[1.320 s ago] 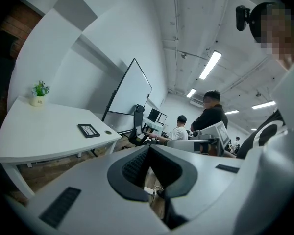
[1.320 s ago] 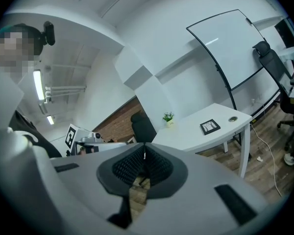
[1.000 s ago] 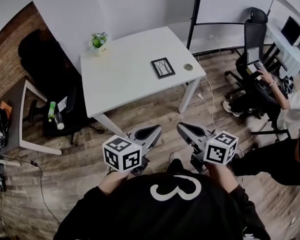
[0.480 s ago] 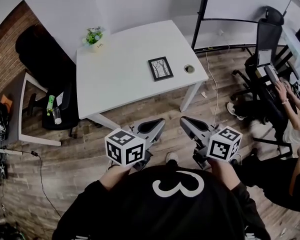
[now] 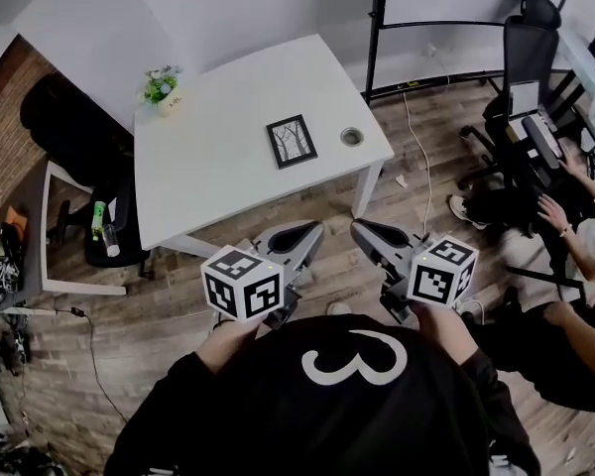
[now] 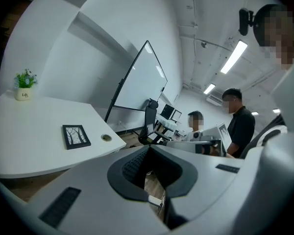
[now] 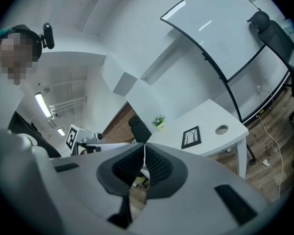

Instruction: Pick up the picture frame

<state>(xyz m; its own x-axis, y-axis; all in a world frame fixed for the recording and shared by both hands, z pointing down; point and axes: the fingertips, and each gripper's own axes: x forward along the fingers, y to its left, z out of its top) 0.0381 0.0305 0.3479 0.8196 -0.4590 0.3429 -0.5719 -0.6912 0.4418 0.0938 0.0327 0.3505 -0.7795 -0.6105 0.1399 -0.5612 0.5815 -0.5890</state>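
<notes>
White tabletop (image 5: 218, 137) is carrying the picture frame (image 5: 292, 141), which is lying flat and face up toward the table's right end, with a round cable hole (image 5: 352, 137) just beside it on the right and a small potted plant (image 5: 162, 85) well apart at the far left corner. The frame's longer sides are running away from the person, slightly slanted, so its short near edge is facing the grippers. Both are hanging over the wooden floor (image 5: 178, 315) short of the table's near edge, well apart from the frame, which is lying ahead of and above them in the head view. The left gripper (image 5: 307, 231) is keeping its jaws pressed together on nothing, and the right gripper (image 5: 362, 229) is doing the same. Neither is touching the table. The left one looks marginally more in line with the frame, though the difference is small and either could serve. In the left gripper view the frame (image 6: 76, 136) is sitting off to the left of the closed jaws. In the right gripper view it (image 7: 191, 137) is sitting to the right. Around the frame the tabletop is offering bare room on every side except toward the cable hole. A whiteboard stand (image 5: 377, 28) and office chairs (image 5: 526, 58) are crowding the right.
</notes>
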